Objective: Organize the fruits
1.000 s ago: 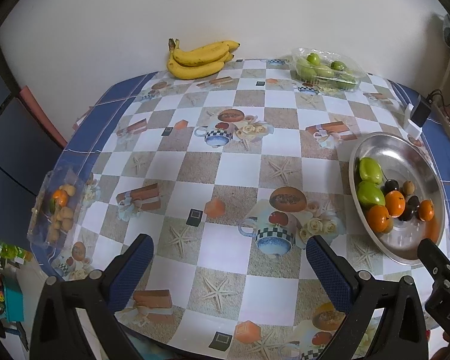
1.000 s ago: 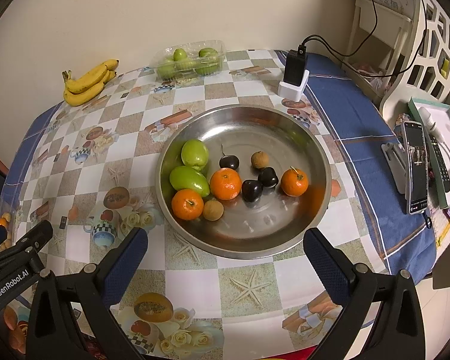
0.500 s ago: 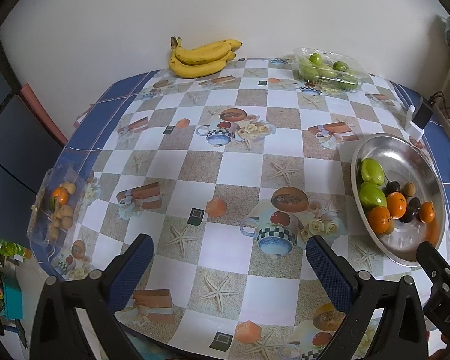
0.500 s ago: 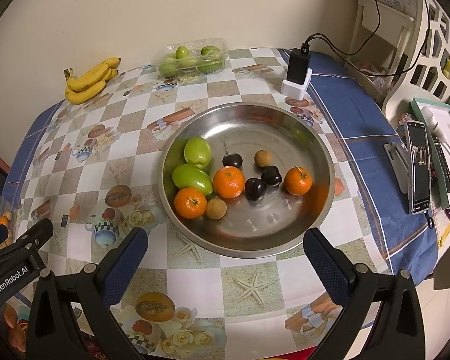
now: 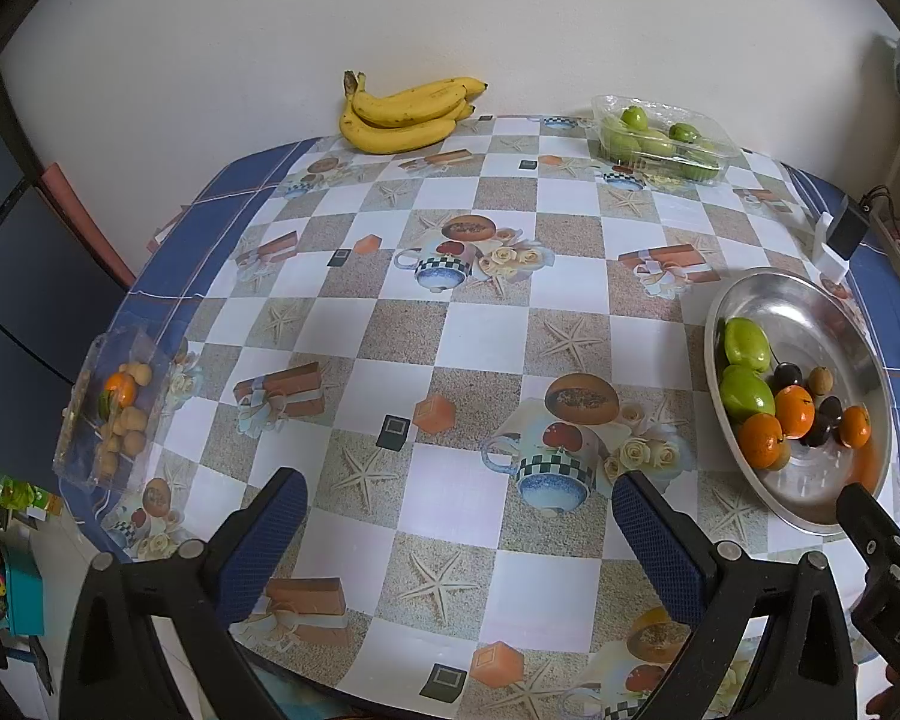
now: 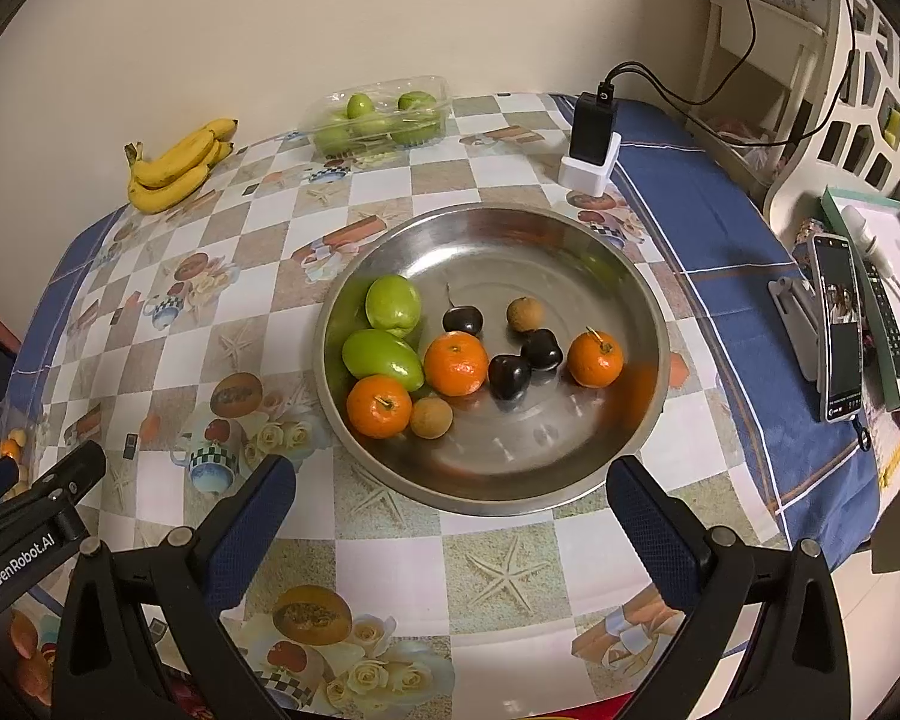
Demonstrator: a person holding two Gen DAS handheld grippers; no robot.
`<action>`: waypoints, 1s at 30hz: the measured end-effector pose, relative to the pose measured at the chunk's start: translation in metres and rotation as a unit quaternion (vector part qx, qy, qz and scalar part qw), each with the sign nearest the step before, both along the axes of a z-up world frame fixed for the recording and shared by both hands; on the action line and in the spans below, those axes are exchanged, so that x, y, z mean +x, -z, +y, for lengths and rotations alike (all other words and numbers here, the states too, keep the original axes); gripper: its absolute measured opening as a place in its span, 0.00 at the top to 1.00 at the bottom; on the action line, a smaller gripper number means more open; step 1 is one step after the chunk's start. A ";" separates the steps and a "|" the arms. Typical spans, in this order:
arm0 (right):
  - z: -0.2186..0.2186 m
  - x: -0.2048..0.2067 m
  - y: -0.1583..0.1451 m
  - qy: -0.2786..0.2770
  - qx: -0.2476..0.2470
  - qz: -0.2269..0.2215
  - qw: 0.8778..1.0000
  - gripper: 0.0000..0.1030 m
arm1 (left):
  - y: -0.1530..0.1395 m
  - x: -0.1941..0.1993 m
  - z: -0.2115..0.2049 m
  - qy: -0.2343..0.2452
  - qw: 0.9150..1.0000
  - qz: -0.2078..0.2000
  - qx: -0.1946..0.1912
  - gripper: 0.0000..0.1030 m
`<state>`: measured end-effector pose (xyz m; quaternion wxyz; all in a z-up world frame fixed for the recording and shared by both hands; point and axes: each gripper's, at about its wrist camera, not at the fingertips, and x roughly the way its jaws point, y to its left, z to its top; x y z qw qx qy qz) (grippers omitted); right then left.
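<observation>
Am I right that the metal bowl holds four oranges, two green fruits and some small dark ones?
Not quite: the metal bowl holds three oranges, not four, as the right wrist view shows. The two green fruits and the small dark ones are there.

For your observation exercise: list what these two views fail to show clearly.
1. Left tray: small fruits too tiny to name, left view; cut by the left gripper in the right view.
2. Phone screen: too small to read, right view.
3. Bowl: near rim hidden behind the right gripper, left view.
</observation>
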<state>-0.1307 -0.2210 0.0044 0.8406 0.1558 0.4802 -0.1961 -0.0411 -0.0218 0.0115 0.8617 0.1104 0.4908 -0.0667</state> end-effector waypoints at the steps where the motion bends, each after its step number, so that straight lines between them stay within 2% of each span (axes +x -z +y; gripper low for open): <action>1: 0.000 0.000 0.000 0.000 -0.001 0.000 1.000 0.00 | 0.000 0.000 0.000 0.000 1.000 0.000 0.000 0.00; 30: 0.006 0.003 0.000 -0.009 -0.008 0.004 1.000 0.00 | 0.001 0.001 0.002 0.001 1.000 0.001 -0.001 0.00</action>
